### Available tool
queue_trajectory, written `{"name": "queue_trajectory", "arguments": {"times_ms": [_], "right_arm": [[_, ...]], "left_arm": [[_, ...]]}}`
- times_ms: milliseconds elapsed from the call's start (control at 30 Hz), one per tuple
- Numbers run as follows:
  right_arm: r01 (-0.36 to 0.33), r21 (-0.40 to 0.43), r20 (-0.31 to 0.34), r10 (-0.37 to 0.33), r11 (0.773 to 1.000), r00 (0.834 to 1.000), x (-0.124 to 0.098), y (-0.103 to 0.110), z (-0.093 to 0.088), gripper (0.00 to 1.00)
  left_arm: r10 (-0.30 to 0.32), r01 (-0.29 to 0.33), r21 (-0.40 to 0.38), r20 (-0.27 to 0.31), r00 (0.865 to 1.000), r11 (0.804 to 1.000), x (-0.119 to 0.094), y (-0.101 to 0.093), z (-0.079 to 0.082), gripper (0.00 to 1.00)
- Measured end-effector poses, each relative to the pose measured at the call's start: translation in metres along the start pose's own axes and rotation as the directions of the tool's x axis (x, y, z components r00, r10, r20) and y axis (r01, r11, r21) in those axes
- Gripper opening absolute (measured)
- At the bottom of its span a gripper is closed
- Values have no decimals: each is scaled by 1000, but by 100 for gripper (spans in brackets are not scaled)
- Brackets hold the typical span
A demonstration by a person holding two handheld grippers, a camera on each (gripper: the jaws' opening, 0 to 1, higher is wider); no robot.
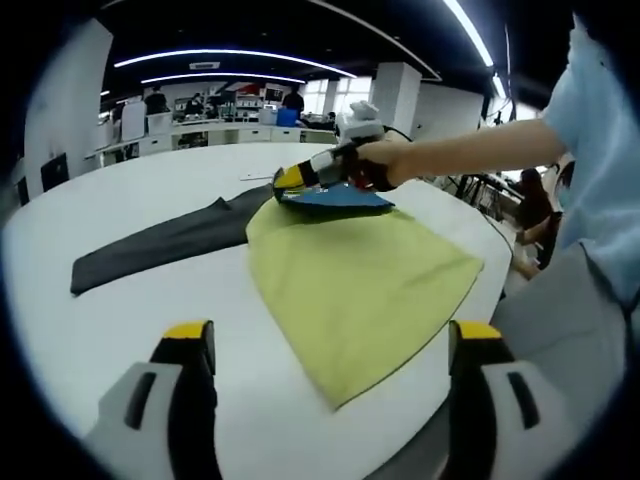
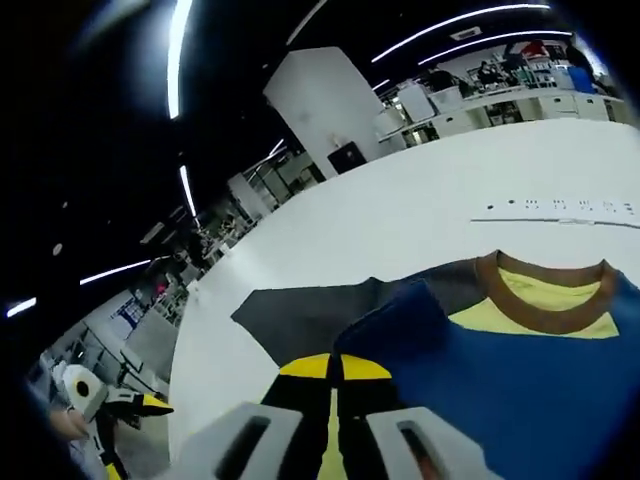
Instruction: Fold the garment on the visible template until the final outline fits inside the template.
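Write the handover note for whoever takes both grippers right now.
Left gripper: open, empty, hovering over the near edge of the table.
Right gripper: shut on the garment, pinching the blue collar end.
Garment: on the table, yellow side up; a dark sleeve lies stretched out flat.
Done: a fold looks under way.
Left: fold in the sleeve and finish. I cannot make out the template.

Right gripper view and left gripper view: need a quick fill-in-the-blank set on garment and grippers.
1. The right gripper is shut on the ____ panel of the yellow-and-blue T-shirt.
2. The left gripper has its fingers ____.
3. The T-shirt's collar band is ____.
4. The dark grey sleeve lies on the ____ table.

Answers: blue; open; brown; white
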State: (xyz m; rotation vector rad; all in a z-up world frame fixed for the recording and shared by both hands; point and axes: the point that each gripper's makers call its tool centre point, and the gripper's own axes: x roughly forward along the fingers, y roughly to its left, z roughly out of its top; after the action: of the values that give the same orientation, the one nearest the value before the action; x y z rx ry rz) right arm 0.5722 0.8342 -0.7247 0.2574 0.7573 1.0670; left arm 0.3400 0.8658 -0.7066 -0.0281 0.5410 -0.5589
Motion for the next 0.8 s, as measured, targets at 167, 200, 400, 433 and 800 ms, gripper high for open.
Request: {"name": "queue_trajectory", "arguments": {"times_ms": [167, 200, 400, 433, 800], "right_arm": [[3, -5, -35, -4, 1000, 999, 12, -1, -11, 0], [6, -7, -48, -6, 1000, 999, 14, -2, -14, 0], [18, -16, -79, -19, 1000, 997, 21, -6, -25, 0], [17, -13, -82, -18, 1000, 996, 22, -6, -26, 0], [28, -57, -105, -34, 998, 994, 24, -5, -29, 0]], "left_arm": [[-1, 1, -6, 6, 1000, 1000, 0, 0, 1, 94], [-1, 1, -6, 7, 1000, 1000, 0, 1, 1, 94], [-1, 1, -11, 9, 1000, 1000, 0, 2, 1, 94], [2, -2, -12, 11, 1000, 1000, 0, 3, 1, 94], [-2, 2, -18, 16, 1000, 1000, 0, 2, 2, 93]]}}
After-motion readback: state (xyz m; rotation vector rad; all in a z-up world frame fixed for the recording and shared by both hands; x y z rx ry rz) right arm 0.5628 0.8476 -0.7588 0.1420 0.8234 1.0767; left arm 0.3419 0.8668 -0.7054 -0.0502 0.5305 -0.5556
